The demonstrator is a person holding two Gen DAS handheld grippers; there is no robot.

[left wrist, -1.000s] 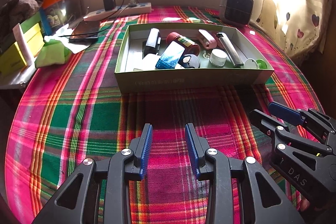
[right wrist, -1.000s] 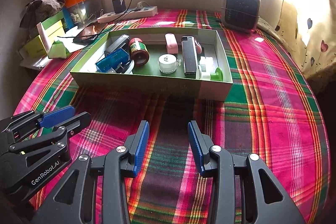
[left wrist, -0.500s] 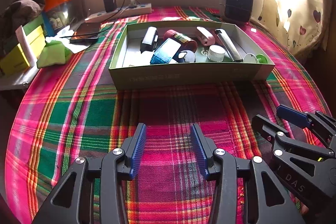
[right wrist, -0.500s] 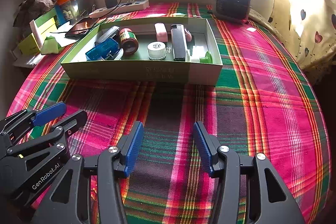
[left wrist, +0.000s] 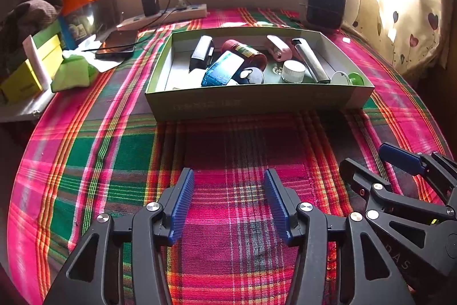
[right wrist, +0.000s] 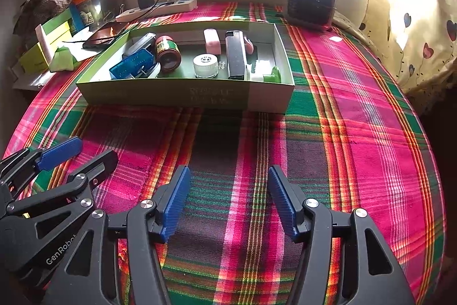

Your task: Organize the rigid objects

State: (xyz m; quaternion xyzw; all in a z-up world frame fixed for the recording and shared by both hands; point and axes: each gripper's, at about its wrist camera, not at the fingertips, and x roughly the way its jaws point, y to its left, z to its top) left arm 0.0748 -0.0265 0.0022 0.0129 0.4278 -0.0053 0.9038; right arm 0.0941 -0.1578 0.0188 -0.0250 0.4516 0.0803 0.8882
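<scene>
A shallow green cardboard box [left wrist: 257, 105] [right wrist: 185, 99] sits on the plaid cloth ahead of both grippers. It holds several rigid items: a blue case [left wrist: 222, 70] [right wrist: 132, 67], a red-lidded jar [left wrist: 245, 52] [right wrist: 168, 52], a white round jar [left wrist: 292, 70] [right wrist: 205, 65], a pink case [left wrist: 278, 47] [right wrist: 212, 40], a long dark bar [left wrist: 310, 62] [right wrist: 235, 53] and a green cap [left wrist: 355, 79] [right wrist: 275, 75]. My left gripper [left wrist: 228, 205] [right wrist: 77, 153] is open and empty, low over the cloth. My right gripper [right wrist: 228, 202] [left wrist: 368, 159] is open and empty beside it.
A black heater [left wrist: 324, 5] [right wrist: 311, 2] stands behind the box. A power strip with charger [left wrist: 162, 16] [right wrist: 157, 9], a dark tablet [left wrist: 117, 46], a green cloth [left wrist: 72, 72] and yellow-green boxes [left wrist: 31, 70] lie at the left. A curtain [right wrist: 414, 33] hangs at the right.
Both grippers have drawn back from the box, which looks smaller and farther. Both sets of jaws have opened wider.
</scene>
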